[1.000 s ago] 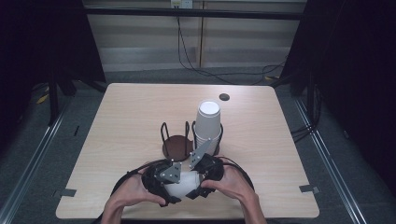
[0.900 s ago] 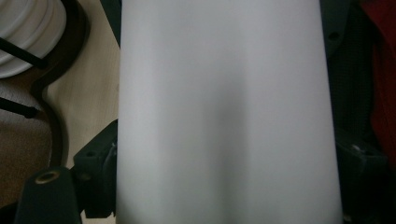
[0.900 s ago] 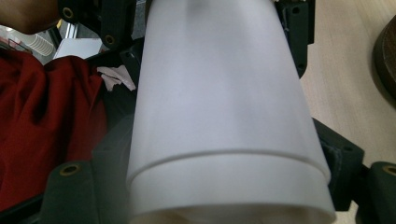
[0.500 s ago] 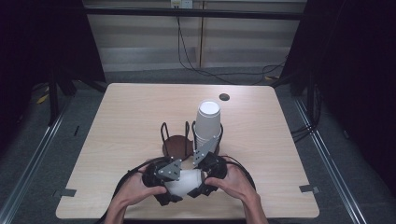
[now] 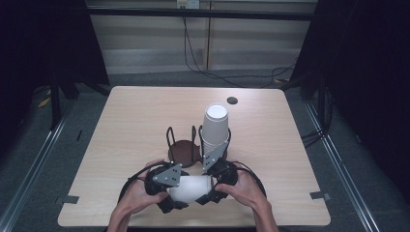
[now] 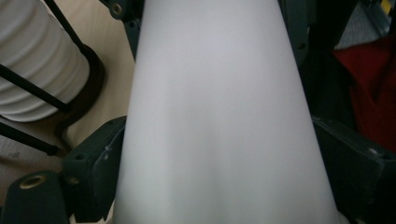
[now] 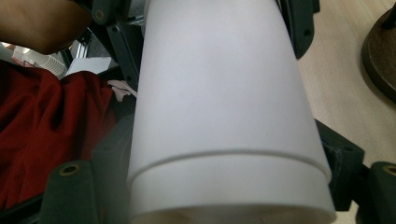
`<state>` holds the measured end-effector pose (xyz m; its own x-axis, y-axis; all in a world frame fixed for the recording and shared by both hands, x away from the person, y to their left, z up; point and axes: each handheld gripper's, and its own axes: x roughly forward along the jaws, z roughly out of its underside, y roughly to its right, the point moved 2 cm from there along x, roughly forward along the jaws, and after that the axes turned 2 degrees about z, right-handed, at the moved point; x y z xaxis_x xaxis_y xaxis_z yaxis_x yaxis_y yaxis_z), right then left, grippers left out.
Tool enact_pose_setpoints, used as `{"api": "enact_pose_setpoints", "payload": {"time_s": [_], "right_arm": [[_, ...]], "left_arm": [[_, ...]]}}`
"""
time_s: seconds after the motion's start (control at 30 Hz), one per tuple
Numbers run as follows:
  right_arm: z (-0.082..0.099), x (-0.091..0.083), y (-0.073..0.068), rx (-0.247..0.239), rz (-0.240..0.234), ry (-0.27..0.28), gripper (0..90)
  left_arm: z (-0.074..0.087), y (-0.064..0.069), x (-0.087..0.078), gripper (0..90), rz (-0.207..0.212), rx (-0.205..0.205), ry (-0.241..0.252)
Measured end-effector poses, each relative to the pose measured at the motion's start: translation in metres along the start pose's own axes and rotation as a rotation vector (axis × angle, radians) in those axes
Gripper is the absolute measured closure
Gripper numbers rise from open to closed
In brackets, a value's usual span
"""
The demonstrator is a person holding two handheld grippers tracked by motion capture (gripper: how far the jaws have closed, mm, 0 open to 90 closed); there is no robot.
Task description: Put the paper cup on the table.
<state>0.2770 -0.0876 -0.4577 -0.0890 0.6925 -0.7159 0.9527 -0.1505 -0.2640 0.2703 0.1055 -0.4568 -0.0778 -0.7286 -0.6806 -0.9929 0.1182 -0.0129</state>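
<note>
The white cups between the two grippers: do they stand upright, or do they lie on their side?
On their side. In the high view the white cups lie level between the left gripper and right gripper, unlike the upright cup stack.

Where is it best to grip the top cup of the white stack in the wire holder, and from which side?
Probably from above, closing the jaws on the side wall of the top cup near its flat end. The stack stands upright and narrows upward, so that end is free. Lower down, the wire loops of the holder stand close around the cups and would likely block jaws coming in level.
</note>
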Motion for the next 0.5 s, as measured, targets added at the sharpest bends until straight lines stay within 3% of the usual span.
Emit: {"api": "enact_pose_setpoints", "payload": {"time_s": [0.2,0.3,0.33,0.37,0.43,0.5], "right_arm": [[0.002,-0.001,0.000,0.013,0.004,0.001,23.3],[0.005,-0.002,0.001,0.023,0.014,0.004,23.3],[0.007,-0.003,0.002,0.028,0.015,0.009,23.2],[0.007,-0.003,0.002,0.028,0.015,0.009,23.2],[0.014,-0.006,0.005,0.050,0.024,0.012,23.3],[0.019,-0.010,0.005,0.064,0.025,0.024,23.2]], "left_arm": [[0.001,-0.001,-0.011,10.7,-0.031,-0.008,0.050],[0.003,-0.001,-0.018,10.8,-0.061,-0.034,0.088],[0.004,0.001,-0.022,11.2,-0.082,-0.025,0.128],[0.004,0.001,-0.022,17.1,-0.082,-0.025,0.128],[0.007,0.001,-0.027,15.4,-0.106,-0.031,0.182],[0.010,-0.001,-0.031,15.4,-0.149,-0.064,0.224]]}}
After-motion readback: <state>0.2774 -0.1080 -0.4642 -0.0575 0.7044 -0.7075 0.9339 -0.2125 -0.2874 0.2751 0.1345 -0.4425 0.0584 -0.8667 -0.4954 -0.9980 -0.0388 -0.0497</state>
